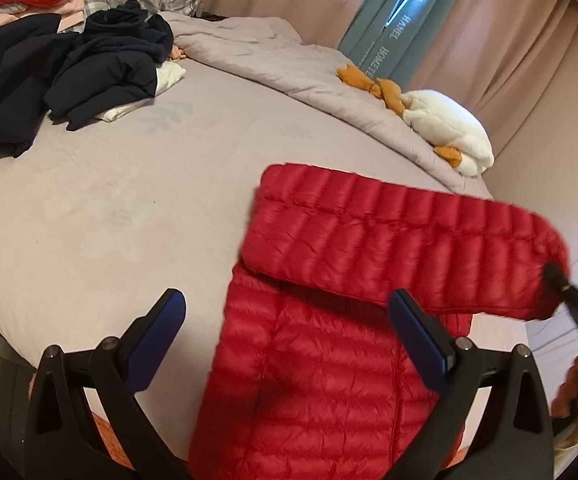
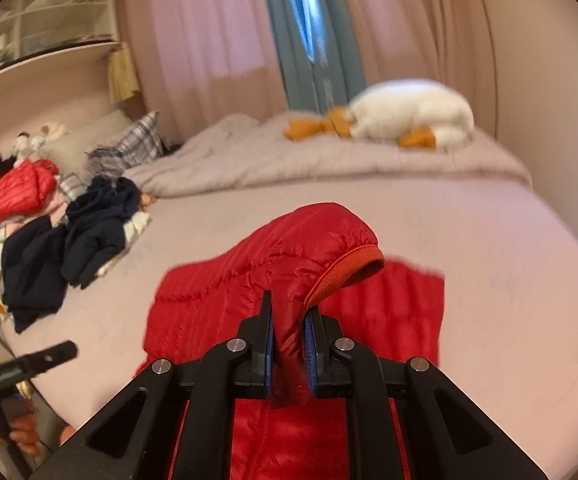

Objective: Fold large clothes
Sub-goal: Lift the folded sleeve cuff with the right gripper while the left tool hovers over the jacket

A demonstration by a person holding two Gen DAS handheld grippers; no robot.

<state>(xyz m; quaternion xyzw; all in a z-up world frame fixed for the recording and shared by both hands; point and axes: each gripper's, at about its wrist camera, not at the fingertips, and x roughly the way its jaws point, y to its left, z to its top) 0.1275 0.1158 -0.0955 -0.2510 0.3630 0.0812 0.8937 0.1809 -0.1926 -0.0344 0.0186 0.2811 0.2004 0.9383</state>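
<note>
The right tongs (image 2: 289, 332) are pinching the sleeve (image 2: 313, 256) of the red down jacket (image 1: 321, 360) near its cuff and hold it up over the jacket body, which lies flat on the bed (image 1: 109, 220) toward 6 o'clock in the left wrist view. The left tongs (image 1: 289, 340) are spread wide and hold nothing, just above the near part of the jacket. A pile of dark clothes (image 1: 89, 68) lies at 10 o'clock, and a white plush toy (image 1: 449, 128) at 2 o'clock.
</note>
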